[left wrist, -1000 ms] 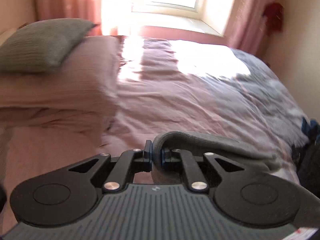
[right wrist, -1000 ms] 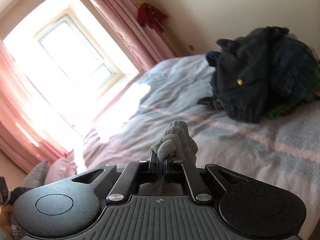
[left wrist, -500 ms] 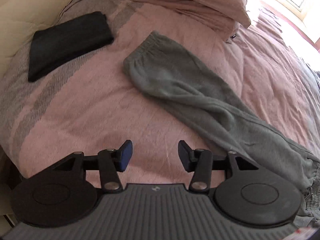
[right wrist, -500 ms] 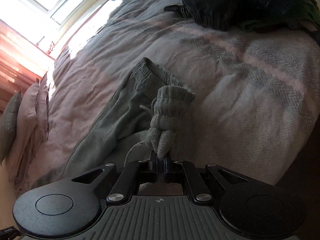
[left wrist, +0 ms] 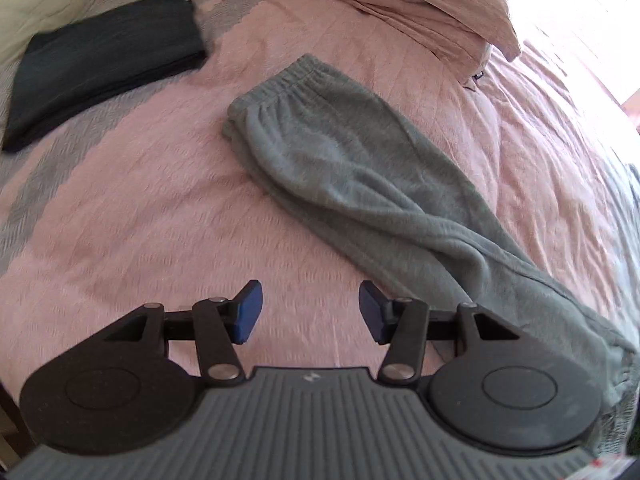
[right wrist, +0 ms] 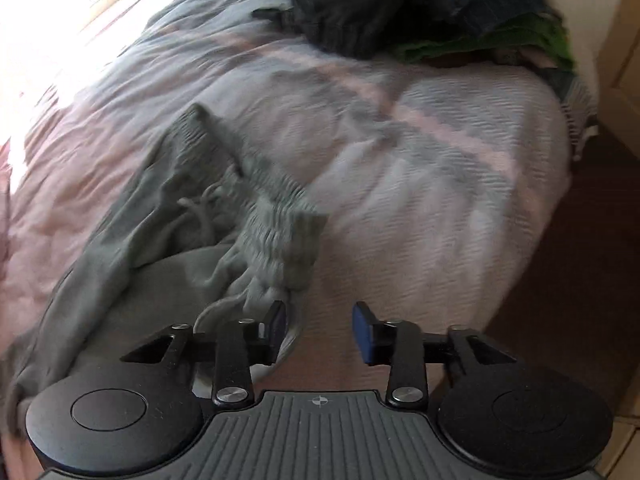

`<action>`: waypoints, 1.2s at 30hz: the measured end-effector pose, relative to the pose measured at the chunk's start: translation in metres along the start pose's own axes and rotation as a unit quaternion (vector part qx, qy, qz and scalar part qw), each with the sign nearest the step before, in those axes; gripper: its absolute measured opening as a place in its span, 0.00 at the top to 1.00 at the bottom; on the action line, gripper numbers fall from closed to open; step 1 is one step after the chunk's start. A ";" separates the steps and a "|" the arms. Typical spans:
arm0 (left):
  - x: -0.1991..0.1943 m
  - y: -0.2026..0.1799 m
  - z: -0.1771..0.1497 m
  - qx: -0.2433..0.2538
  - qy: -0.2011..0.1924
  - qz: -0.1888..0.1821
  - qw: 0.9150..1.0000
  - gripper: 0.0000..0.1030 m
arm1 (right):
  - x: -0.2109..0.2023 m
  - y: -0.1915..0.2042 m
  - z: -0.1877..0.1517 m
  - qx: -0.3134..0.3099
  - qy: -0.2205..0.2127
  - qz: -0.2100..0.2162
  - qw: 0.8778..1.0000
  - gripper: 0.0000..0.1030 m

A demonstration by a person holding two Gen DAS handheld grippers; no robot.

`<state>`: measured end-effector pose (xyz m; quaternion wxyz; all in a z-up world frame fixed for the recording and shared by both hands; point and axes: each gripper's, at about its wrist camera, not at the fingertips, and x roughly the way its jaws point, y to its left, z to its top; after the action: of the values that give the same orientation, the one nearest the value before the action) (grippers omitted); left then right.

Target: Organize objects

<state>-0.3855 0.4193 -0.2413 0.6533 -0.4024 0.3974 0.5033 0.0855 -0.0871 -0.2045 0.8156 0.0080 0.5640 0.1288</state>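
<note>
The grey sweatpants (left wrist: 360,184) lie stretched out on the pink bedspread (left wrist: 140,220), running on a long diagonal in the left wrist view: the leg cuffs at the far end, near the pillow (left wrist: 432,12), the rest coming down toward the near right edge of the picture. A folded dark garment (left wrist: 104,64) sits well apart at the far left.

The left gripper (left wrist: 311,312) hovers over bare bedspread with its jaws apart and nothing between them. The sweatpants lie to its right and beyond it; the nearest cloth passes just beside its right finger.

In the right wrist view, which is blurred, the waistband (right wrist: 276,220) with its drawstring (right wrist: 200,208) lies just ahead and to the left of the right gripper (right wrist: 319,330). Its jaws are opening, and the space between them shows only bedspread, though bunched cloth reaches up to the left finger. A heap of dark and green clothes (right wrist: 420,12) sits at the far end of the bed.

So each hand is at its own end of the long axis: the right is nearer the waistband, the left nearer the legs. A fold, judging by this layout, would likely bring one end over the other along that diagonal.
</note>
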 end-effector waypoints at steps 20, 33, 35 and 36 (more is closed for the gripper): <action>0.050 -0.135 0.167 0.454 -0.148 -0.018 0.879 0.94 | -0.019 0.046 -0.045 0.175 -0.026 -0.033 0.984 0.64; 0.092 -0.008 0.193 0.122 0.009 0.011 0.992 0.59 | -0.013 0.032 -0.053 0.198 -0.020 -0.027 0.980 0.64; 0.100 0.039 0.150 0.056 0.061 0.012 0.997 0.59 | -0.008 0.024 -0.057 0.214 -0.009 -0.032 0.976 0.64; 0.105 0.059 0.132 0.016 0.079 0.006 0.997 0.59 | -0.005 0.019 -0.059 0.222 -0.003 -0.030 0.975 0.64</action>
<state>-0.4098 0.5875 -0.2982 0.6236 -0.4276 0.4581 0.4673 0.0255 -0.0775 -0.2188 0.7986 0.1721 0.5762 -0.0241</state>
